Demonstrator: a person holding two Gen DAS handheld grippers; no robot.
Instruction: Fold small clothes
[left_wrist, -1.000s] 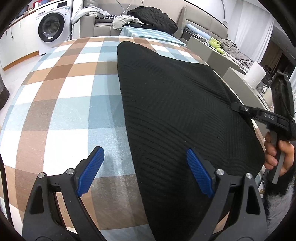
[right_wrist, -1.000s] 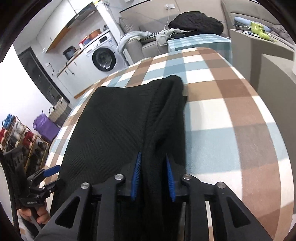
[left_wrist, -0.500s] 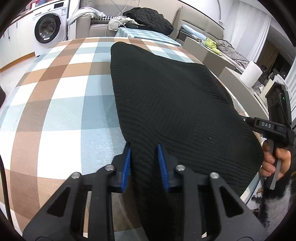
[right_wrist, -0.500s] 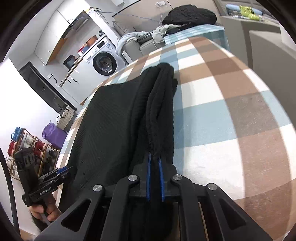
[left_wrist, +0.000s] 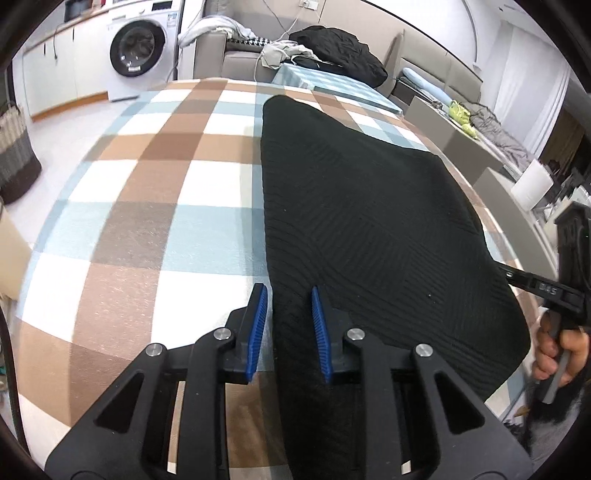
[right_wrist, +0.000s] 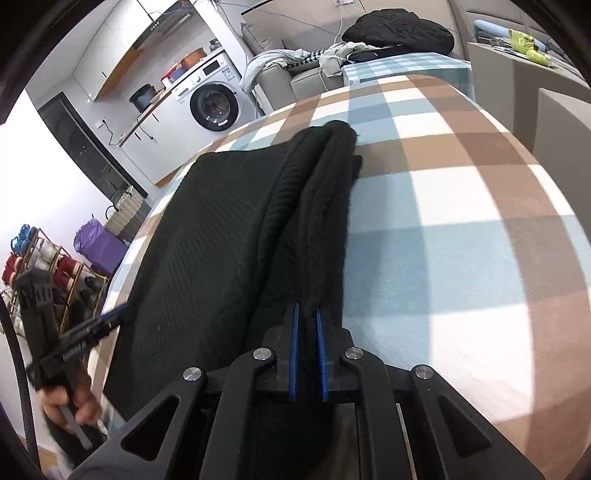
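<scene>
A black knit garment (left_wrist: 369, 221) lies spread on the checked tablecloth (left_wrist: 147, 221). My left gripper (left_wrist: 288, 291) is shut on its near left edge, with the cloth pinched between the blue pads. In the right wrist view the same garment (right_wrist: 207, 251) is bunched into a long ridge along its right edge, and my right gripper (right_wrist: 306, 308) is shut on the near end of that ridge. Each gripper also shows in the other's view, held by a hand: the right gripper (left_wrist: 517, 277) at the garment's right corner, the left gripper (right_wrist: 114, 317) at its left corner.
A washing machine (left_wrist: 138, 51) and a sofa piled with clothes (left_wrist: 332, 51) stand beyond the table's far end. A woven basket (left_wrist: 14, 158) sits on the floor at left, a paper roll (left_wrist: 532, 184) at right. The tablecloth (right_wrist: 461, 221) lies bare right of the garment.
My left gripper went from wide open to shut on the garment's left edge. My right gripper closed tighter on the right edge, which has gathered into a raised ridge.
</scene>
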